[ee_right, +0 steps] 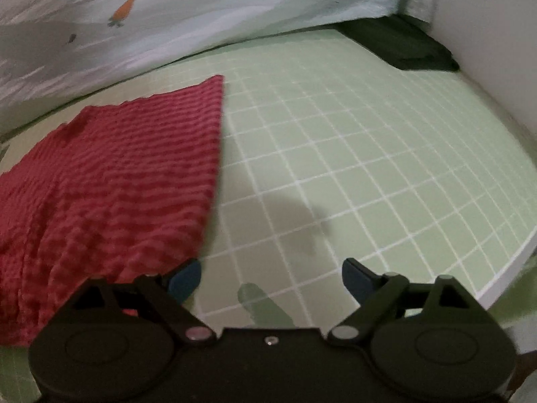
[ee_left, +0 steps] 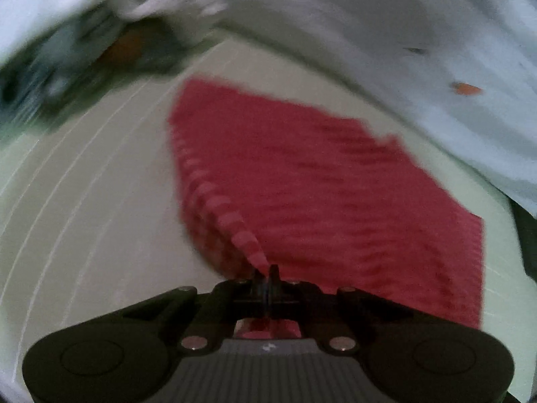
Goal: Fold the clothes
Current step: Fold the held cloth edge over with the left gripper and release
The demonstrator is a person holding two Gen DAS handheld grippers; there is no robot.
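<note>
A red waffle-textured cloth lies on the green grid mat. My left gripper is shut on the cloth's near edge, with a fold ridge running up from the jaws. In the right wrist view the same red cloth lies at the left on the mat. My right gripper is open and empty, just right of the cloth's near right corner, its left fingertip beside the cloth edge.
A pale sheet with small carrot prints lies behind the cloth, also at the top of the left wrist view. A dark folded item sits at the far right by a white wall. The mat's edge runs at right.
</note>
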